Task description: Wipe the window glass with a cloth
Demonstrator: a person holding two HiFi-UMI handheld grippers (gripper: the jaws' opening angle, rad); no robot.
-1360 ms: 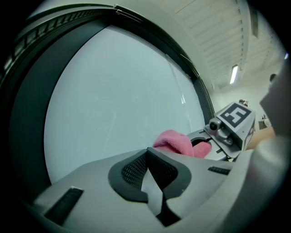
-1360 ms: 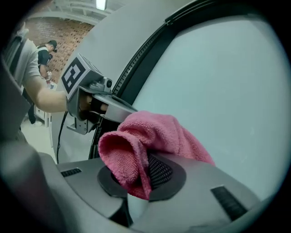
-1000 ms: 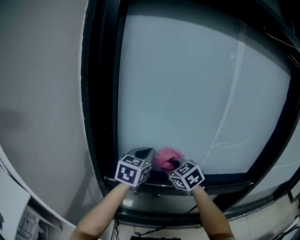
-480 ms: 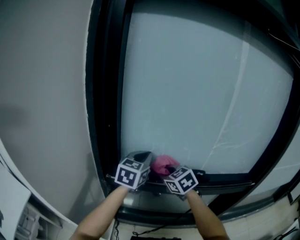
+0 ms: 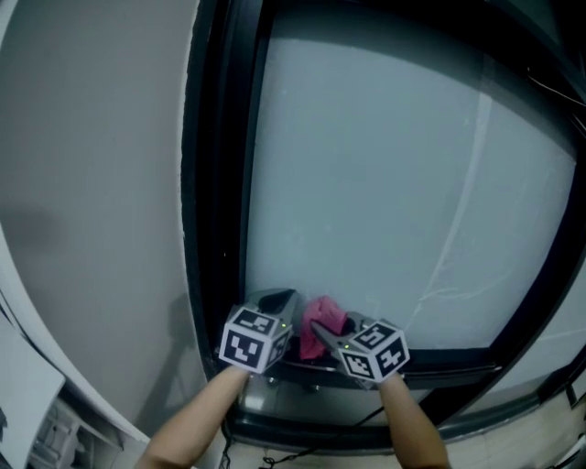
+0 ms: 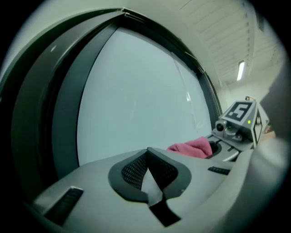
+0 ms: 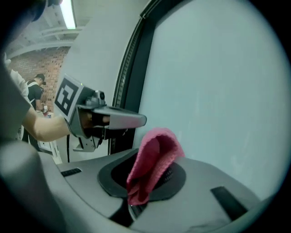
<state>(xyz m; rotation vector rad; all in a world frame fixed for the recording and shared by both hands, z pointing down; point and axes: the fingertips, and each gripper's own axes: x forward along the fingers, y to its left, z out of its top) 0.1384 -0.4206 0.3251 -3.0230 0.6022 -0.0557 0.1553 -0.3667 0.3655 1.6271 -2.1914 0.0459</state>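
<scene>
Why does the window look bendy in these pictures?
Head view: the wide lens bows the window frame into a curve. Left gripper view: it bulges more, with black corners. Right gripper view: the pink cloth in the right tool looks sharp; a ceiling light glares top left.

Head view: overall exposure is dim. The window glass (image 5: 385, 183) is the brightest area, an even pale blue-grey without hot spots; faint streaks cross its right half. The window frame (image 5: 215, 183) renders near black with little detail. The wall (image 5: 92, 183) is flat mid grey, with a soft shadow low beside the frame. Straight edges bow toward the corners.

Gripper views: strong fisheye distortion with a black vignette at the rim. A ceiling light strip (image 6: 240, 70) glows at upper right; another strip (image 7: 69, 13) glares at upper left. The left tool (image 6: 148, 154), close to the lens, renders soft. The pink cloth (image 7: 154, 159) is evenly lit and fairly sharp.
</scene>
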